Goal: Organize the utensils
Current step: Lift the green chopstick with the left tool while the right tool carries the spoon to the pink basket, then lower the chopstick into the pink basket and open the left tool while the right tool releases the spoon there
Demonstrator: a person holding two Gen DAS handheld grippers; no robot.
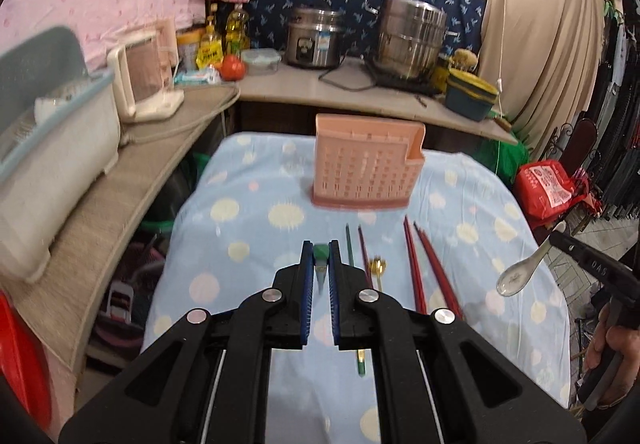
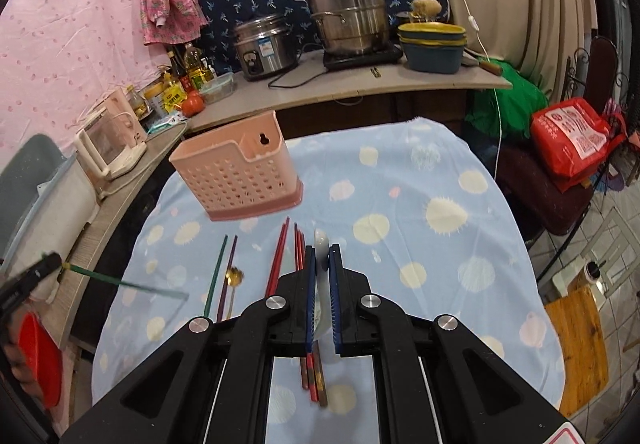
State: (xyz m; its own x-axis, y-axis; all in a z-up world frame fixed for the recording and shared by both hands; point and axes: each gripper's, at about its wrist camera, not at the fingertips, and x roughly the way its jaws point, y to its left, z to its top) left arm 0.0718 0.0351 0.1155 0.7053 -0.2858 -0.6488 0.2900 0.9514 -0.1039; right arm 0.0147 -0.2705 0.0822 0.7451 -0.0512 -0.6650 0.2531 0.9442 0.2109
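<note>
Left gripper (image 1: 321, 259): clamped on green chopstick (image 2: 128, 283), held by one end, long shaft sticking out sideways over the surface (image 1: 248, 179) edge. Risk: thin stick pivoting in the pads or catching the rack rim on the way in.

Pink utensil rack (image 1: 366, 167): upright at far side of the surface, on the spotted blue cloth, apparently empty as far as visible. Light, perforated plastic; likely to slide or tip if struck from the side.

Loose utensils, between rack and grippers: second green chopstick (image 1: 349, 246), dark purple chopstick (image 2: 227, 276), gold spoon (image 1: 377, 267), red chopsticks (image 1: 424, 264). All flat, close together, roughly parallel. Risk: a low pass disturbing or scattering them toward the cloth edge.

Right gripper (image 2: 321, 260): closed on white ceramic spoon (image 1: 516, 276), gripped by the handle, bowl hanging free in the air. Risk: smooth glazed handle slipping; breakage if dropped. Both loads aimed at one rack, so collision between the grippers possible at the opening.
</note>
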